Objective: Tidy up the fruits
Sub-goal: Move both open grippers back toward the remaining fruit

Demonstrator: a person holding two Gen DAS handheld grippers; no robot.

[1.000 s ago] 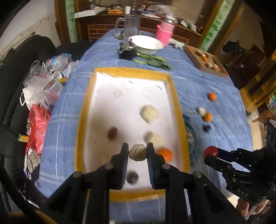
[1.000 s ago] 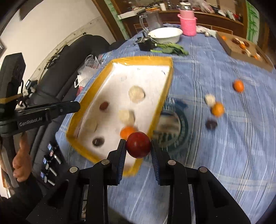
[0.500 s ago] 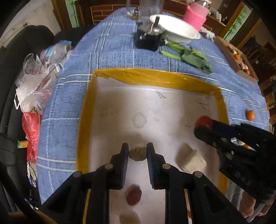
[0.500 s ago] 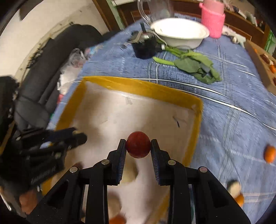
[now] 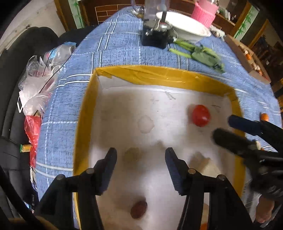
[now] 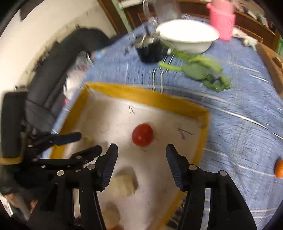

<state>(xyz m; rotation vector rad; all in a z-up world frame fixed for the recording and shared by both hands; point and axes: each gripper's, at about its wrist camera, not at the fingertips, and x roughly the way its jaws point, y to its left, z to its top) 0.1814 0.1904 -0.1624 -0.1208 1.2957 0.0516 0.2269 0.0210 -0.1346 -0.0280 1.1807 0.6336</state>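
A white tray with a yellow rim lies on the blue tablecloth. My left gripper is open above it, with a greenish-brown fruit on the tray floor just beyond its left finger. My right gripper is open, and a red fruit lies on the tray just ahead of it. Also in the tray are a dark red fruit and pale fruits. An orange fruit lies on the cloth to the right.
At the far end stand a white bowl, a pink cup, a dark container and green leaves. A wooden box sits at the right. Plastic bags pile at the left table edge.
Both grippers have opened. The left one let the greenish-brown fruit down onto the tray; the right one let the red fruit down onto the tray's far right part.
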